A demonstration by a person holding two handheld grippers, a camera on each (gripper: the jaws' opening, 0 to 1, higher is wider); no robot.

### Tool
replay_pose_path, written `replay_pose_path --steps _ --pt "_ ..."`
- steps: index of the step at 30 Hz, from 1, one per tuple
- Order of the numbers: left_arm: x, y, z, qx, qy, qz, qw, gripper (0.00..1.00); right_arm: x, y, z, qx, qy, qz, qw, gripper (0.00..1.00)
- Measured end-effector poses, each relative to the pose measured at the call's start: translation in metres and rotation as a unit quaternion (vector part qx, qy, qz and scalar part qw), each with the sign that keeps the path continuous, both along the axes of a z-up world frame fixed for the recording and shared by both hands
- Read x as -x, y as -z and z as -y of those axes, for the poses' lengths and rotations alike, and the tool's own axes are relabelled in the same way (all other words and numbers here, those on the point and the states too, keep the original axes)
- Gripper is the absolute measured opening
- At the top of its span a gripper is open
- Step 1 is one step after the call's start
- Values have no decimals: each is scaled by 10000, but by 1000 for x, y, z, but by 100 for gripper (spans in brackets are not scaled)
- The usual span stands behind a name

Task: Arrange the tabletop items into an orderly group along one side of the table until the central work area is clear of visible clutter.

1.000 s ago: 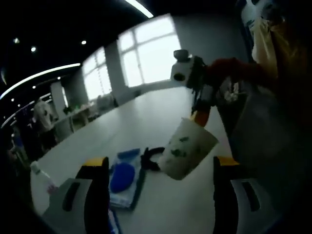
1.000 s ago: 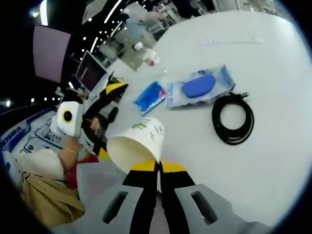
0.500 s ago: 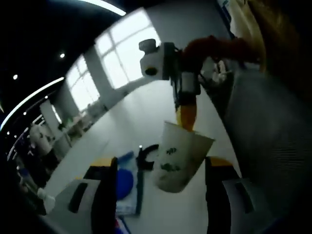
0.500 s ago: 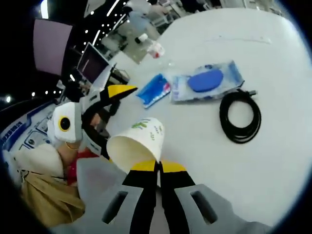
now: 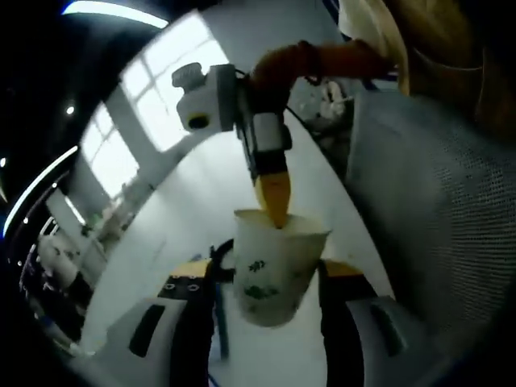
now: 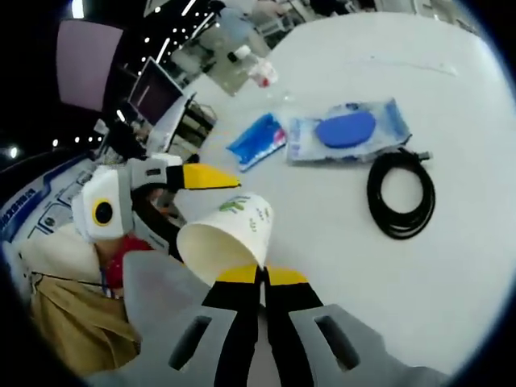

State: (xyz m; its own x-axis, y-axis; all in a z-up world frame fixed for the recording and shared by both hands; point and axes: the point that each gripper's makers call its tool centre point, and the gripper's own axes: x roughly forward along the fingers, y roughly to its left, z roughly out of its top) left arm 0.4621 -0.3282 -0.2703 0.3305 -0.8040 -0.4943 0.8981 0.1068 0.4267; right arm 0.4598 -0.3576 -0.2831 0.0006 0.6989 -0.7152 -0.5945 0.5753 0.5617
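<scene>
My right gripper is shut on the rim of a white paper cup with a green leaf print, holding it in the air above the white table. In the left gripper view the same cup hangs between the jaws of my left gripper, which stand wide apart on either side of it. The right gripper comes down from above with its yellow tips pinching the rim. From the right gripper view, the left gripper points one yellow tip at the cup from the left; its other jaw is hidden.
On the table lie a coiled black cable, a clear pack with a blue pad, a small blue packet and a bottle farther off. A grey mesh chair and a person's clothes are close by.
The left gripper has closed in on the cup, which now sits centred between its open jaws. The right gripper still holds the cup by the rim.
</scene>
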Motion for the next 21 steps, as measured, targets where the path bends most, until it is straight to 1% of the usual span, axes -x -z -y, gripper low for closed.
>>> replay_pose_path --steps 2,4,8,10,13,15,16,18,21 --pt "1 2 1 -54 40 -7 10000 45 0 0 1 21 -28 19 10000 2" --pt "3 3 2 -118 106 -10 9999 40 -1 0 1 49 -22 44 10000 2" --pt "4 6 4 -132 83 -82 9998 40 -1 -1 3 78 -73 75 9999 2" --pt "4 6 5 -135 79 -92 9998 39 0 -1 4 92 -154 162 9997 2" --pt "4 7 5 -150 23 -101 9998 39 -1 -2 3 79 -344 426 9985 2" --pt "4 7 5 -109 -32 -192 9998 39 -1 -3 3 83 -385 491 9980 2" --pt "4 7 5 -96 -38 -200 9997 39 -2 -3 3 77 -397 512 9979 2" --pt "3 6 4 -82 -79 -126 9999 39 -4 -4 3 47 -389 580 9975 2" --pt "1 5 4 15 -178 -191 9997 39 -7 -6 2 -34 -362 693 9969 3"
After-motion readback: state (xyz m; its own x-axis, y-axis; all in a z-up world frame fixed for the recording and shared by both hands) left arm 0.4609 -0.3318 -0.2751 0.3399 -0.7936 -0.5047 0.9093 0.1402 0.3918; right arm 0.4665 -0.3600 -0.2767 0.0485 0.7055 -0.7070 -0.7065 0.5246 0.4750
